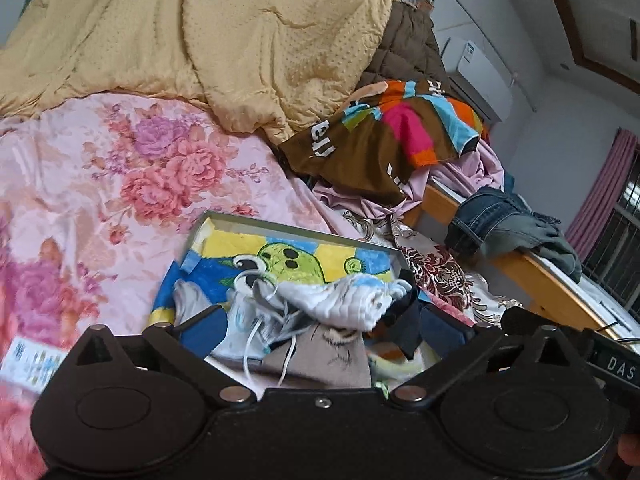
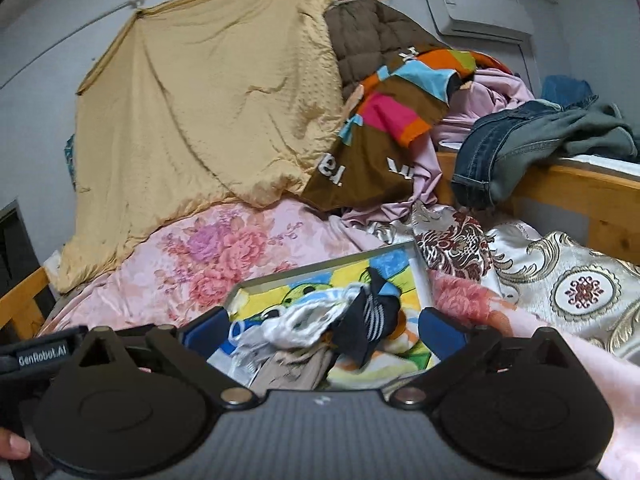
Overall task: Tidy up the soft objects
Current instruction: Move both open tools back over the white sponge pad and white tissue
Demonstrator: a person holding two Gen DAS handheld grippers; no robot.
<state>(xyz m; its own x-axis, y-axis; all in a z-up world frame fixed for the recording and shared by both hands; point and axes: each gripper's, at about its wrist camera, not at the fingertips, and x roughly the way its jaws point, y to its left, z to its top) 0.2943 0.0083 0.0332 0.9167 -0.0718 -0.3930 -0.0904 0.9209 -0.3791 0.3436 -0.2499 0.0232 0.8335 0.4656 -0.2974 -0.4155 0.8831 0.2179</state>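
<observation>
In the left wrist view, the left gripper (image 1: 320, 322) is spread wide with nothing pinched; a pile of small clothes (image 1: 320, 320) is seen in a tray (image 1: 280, 222) on the pink flowered blanket (image 1: 120, 168). In the right wrist view, the right gripper (image 2: 322, 328) is also spread wide and empty, just above the same tray (image 2: 320, 266), where a white cloth (image 2: 304, 320) and a dark sock (image 2: 368, 316) are heaped.

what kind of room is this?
Most likely a bedroom: a floral quilt covers a wooden bed frame, clothes such as jeans are heaped on it, and a wall air conditioner hangs above.
</observation>
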